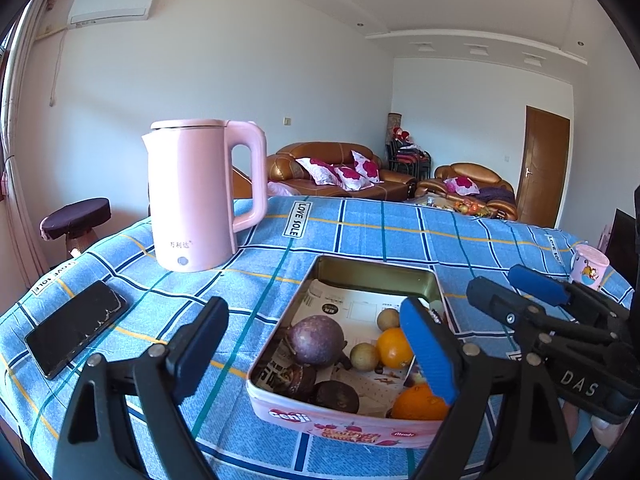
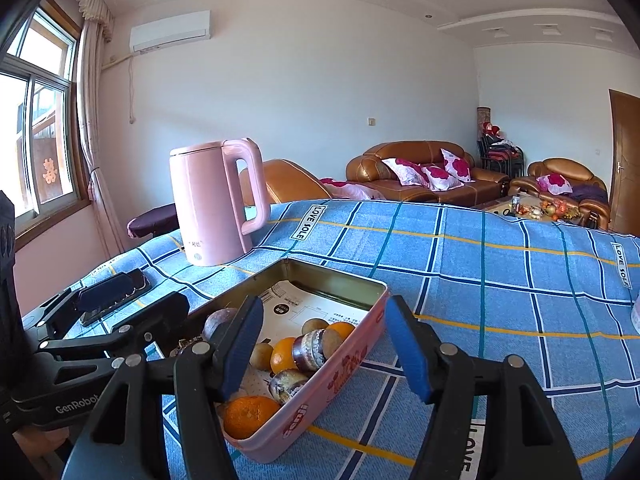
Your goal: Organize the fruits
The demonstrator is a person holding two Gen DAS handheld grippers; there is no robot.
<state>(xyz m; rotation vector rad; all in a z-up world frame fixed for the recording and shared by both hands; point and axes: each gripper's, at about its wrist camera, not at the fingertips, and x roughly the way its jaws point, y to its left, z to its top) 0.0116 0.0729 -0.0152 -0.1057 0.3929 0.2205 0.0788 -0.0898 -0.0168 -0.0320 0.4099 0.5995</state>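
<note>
Your pink tin (image 1: pixel 344 426) sits on the table (image 1: pixel 460 248) with the blue checked cloth, right in front of both grippers. The fruits lie inside it: two oranges (image 1: pixel 394 347), a big purple fruit (image 1: pixel 316 340), some small brown round ones (image 1: pixel 364 356) and some dark ones (image 1: pixel 336 396). Your left gripper (image 1: pixel 316 354) is wide apart and holds nothing; the tin's near-left corner lies between its fingers. Your right gripper (image 2: pixel 324 350) is also apart, with the tin's right wall between its fingers, not squeezed. A pink kettle (image 1: pixel 192 196) stands behind the tin.

Glossy metal tin (image 1: pixel 416 286) (paper-lined, seemingly) on woven cloth (image 1: pixel 360 232).
</note>
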